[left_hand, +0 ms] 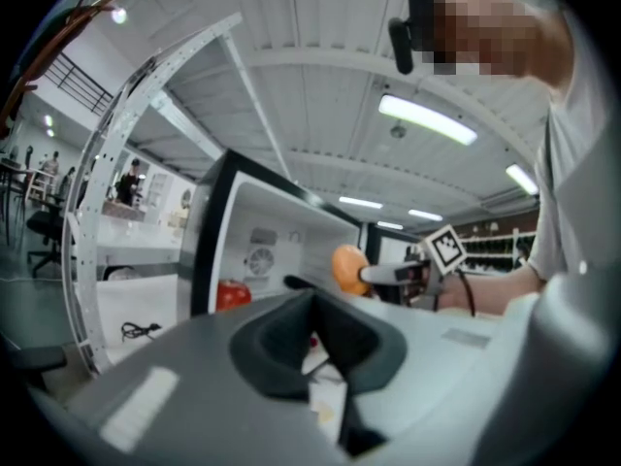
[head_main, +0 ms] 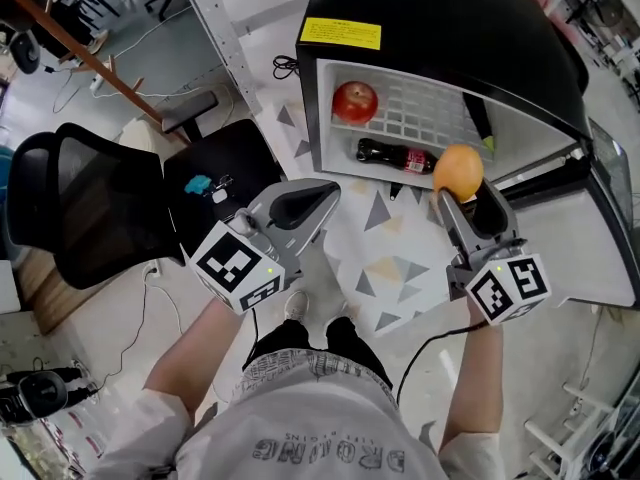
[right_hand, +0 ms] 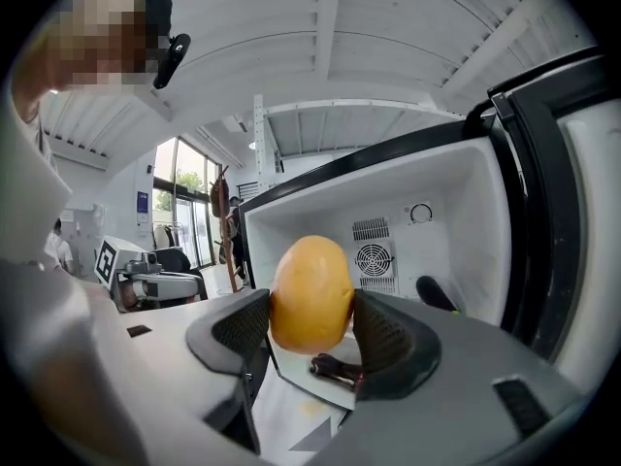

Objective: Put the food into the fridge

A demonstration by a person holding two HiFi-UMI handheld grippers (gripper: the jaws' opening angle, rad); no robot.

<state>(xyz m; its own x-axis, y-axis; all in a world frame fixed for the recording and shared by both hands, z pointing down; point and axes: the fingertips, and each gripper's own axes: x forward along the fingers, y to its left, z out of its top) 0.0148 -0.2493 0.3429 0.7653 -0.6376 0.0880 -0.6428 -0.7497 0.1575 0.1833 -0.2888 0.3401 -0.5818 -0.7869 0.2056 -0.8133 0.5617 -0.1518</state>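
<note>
**A:** How are the arms held?

**B:** Both forearms reach forward and down. The right gripper (head_main: 458, 194) points at the open front of the small black fridge with a white inside (head_main: 450, 28). Its jaws are clamped on the round orange fruit (right_hand: 310, 294), one dark pad on each side. The left gripper (head_main: 326, 194) is held lower left, over the pale floor mat with grey triangles (head_main: 385, 268). Its jaws are pressed together with nothing between them.

**A:** So where is the fruit?

**B:** It is in front of the opening and not inside, level with the lower compartment's front edge. From the head view it sits just right of the bottle.

**A:** What does the fridge hold?

**B:** A red apple (head_main: 355, 101) rests on the left of the white wire shelf (head_main: 430, 118). Below it, a dark cola bottle with a red label (head_main: 395, 156) lies on its side on the fridge floor. A dark object (head_main: 482, 123) stands at the right wall, and I cannot tell what it is.

**A:** Any room to move?

**B:** The shelf is bare grid to the right of the apple. The fridge door (head_main: 600, 218) stands swung out just right of the right gripper. A black mesh office chair (head_main: 90, 208) is well off to the left.
</note>
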